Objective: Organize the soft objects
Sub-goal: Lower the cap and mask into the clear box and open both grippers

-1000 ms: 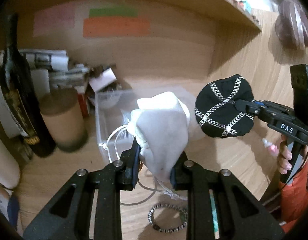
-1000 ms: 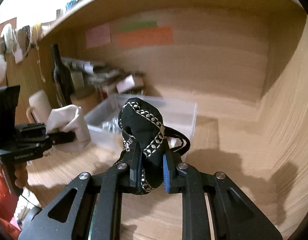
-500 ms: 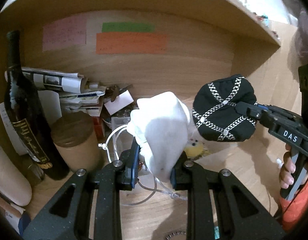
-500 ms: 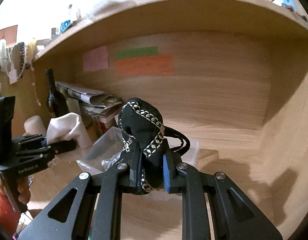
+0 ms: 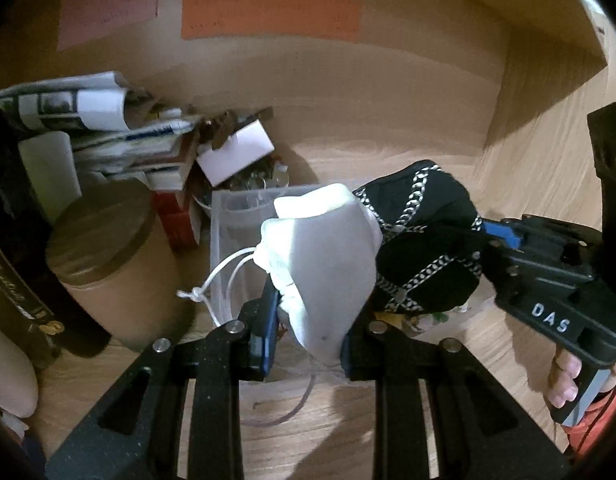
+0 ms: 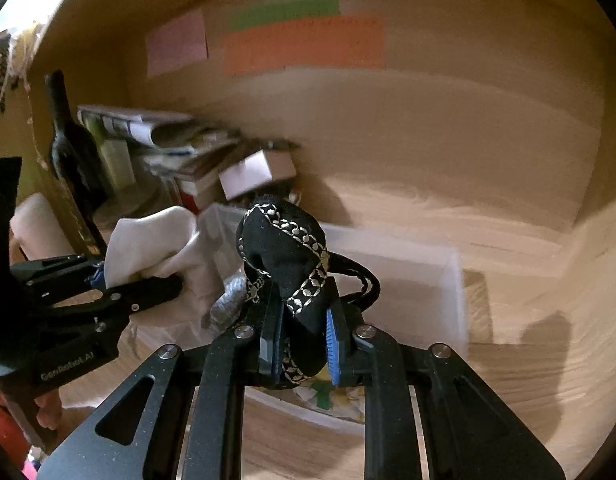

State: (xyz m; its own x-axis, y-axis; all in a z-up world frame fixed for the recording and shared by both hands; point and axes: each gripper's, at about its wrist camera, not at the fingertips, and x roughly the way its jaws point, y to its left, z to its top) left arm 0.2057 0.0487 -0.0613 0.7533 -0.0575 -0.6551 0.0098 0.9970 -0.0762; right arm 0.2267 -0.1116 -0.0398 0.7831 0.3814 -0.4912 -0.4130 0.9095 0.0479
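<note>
Both soft items are in the air, so the step in hand looks like carrying them to the clear bin (image 6: 419, 280), which sits just ahead of and below both tools. Next comes lowering each over the bin's open top and releasing. The left gripper (image 5: 308, 320) points forward, clamped on a white drawstring pouch (image 5: 323, 264). The right gripper (image 6: 302, 340) comes in from its right, angled inward, closed on a black chain-trimmed pouch (image 6: 288, 256) touching the white one.
</note>
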